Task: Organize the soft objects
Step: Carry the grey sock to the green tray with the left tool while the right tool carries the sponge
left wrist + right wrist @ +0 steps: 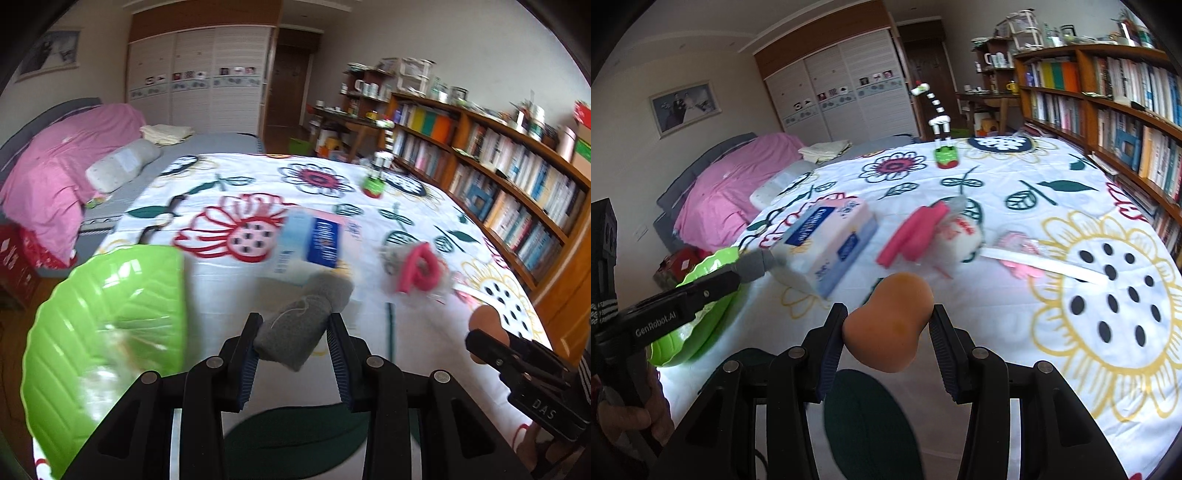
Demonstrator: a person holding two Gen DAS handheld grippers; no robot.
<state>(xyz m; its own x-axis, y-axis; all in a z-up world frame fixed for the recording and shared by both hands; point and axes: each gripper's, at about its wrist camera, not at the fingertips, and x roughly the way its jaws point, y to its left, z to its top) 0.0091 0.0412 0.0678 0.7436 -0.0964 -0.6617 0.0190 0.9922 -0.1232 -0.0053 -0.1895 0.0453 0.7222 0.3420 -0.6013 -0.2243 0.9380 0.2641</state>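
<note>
The bed (229, 295) is spread with a smooth white quilt printed in big flowers and dark green leaves, and everything sits on that cloth. At its left edge, partly over the side, lies a glossy green bowl (110, 317) moulded like a ribbed leaf, with some crinkled clear plastic inside it. Near the middle of the bed a soft rectangular pack of tissues (827, 243) in white and blue wrap lies flat. Just to its right a flat pink sponge piece (908, 232) leans on a small white wrapped bundle (960, 230), and beyond that a thin white strip stretches toward the right edge. Toward the far edge stands a little striped toy giraffe (940, 122) on a green and red base.

The left gripper (295, 343) is clamped on a grey sponge (299, 325), a coarse, felt-like roll with a loose thread on it, held above the quilt beside the green bowl's rim; its black fingers (243, 354) with ribbed blue pads press into both sides. The right gripper (886, 339) grasps a beige sponge (890, 321), smooth and gourd-shaped with a narrow waist, lifted above the near part of the bed over a dark green leaf print.
</note>
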